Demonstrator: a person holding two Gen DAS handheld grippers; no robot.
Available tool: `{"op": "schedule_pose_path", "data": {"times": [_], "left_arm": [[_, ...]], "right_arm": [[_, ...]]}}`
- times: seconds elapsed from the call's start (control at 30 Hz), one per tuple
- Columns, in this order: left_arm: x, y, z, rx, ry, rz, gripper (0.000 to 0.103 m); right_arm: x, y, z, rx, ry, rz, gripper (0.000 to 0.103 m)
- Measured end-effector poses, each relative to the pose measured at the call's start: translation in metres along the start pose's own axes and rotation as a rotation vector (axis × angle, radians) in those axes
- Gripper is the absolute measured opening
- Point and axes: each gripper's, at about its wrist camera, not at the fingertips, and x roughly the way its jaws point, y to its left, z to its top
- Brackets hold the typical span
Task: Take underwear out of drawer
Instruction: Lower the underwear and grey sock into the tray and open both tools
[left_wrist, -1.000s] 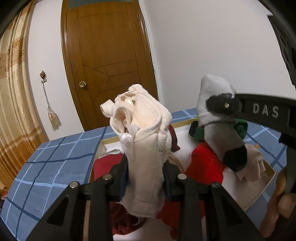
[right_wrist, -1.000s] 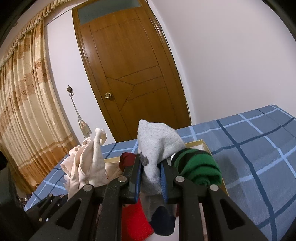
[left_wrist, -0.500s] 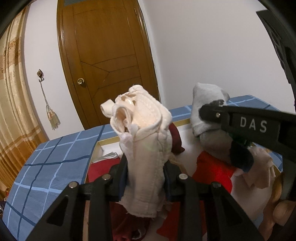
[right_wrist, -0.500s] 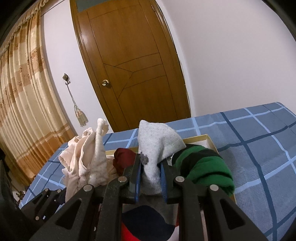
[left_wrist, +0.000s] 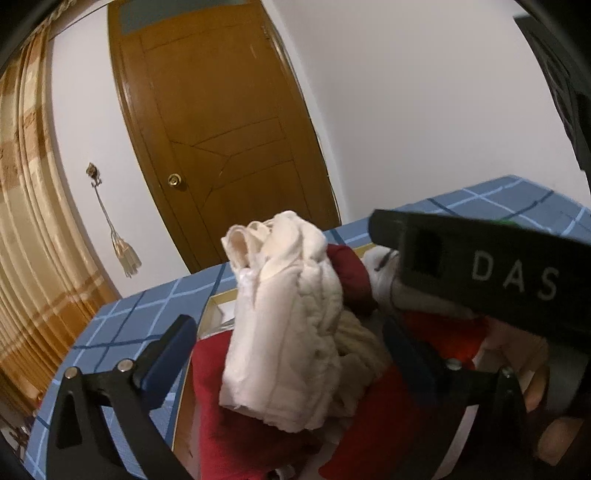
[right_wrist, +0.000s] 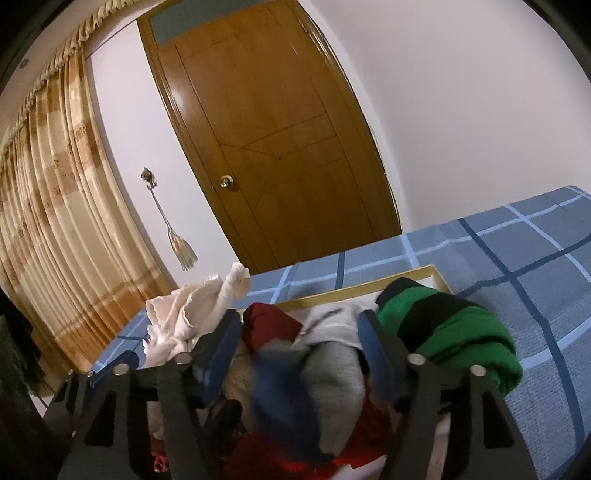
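**Over the drawer: both grippers release their garments**

Over the open drawer (right_wrist: 432, 271), which rests on the blue checked bedspread (right_wrist: 517, 236), both grippers let go at this moment. A second ago each was clamped on a garment. The left gripper (left_wrist: 288, 347) now has its jaws opening to full spread; the cream underwear (left_wrist: 288, 325) stands between the pads without contact, sagging onto the red clothes (left_wrist: 229, 398) near the drawer's left edge. The right gripper (right_wrist: 299, 354) has its jaws opening as well; the grey sock with the dark blue toe (right_wrist: 325, 373) lies loose between them, blurred as it drops beside the green-and-black striped garment (right_wrist: 450, 332) at the drawer's far right corner.

Consequence for the task: the underwear sits inside the drawer, not removed. By this reading, removal requires a fresh grasp and a lift clear of the rim.
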Motion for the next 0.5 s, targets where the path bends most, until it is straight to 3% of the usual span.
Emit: {"op": "schedule_pose_path", "data": {"times": [0.17, 0.3, 0.5], "left_arm": [[-0.002, 0.013, -0.002, -0.064, -0.012, -0.011, 0.102], [-0.002, 0.031, -0.005, -0.156, -0.019, 0.000, 0.102], [-0.012, 0.039, -0.009, -0.197, -0.080, 0.005, 0.102]], "right_arm": [[-0.005, 0.000, 0.000, 0.005, -0.026, 0.003, 0.070], [-0.024, 0.001, 0.000, -0.029, -0.112, -0.066, 0.071], [-0.052, 0.007, -0.004, -0.081, -0.231, -0.143, 0.072]]}}
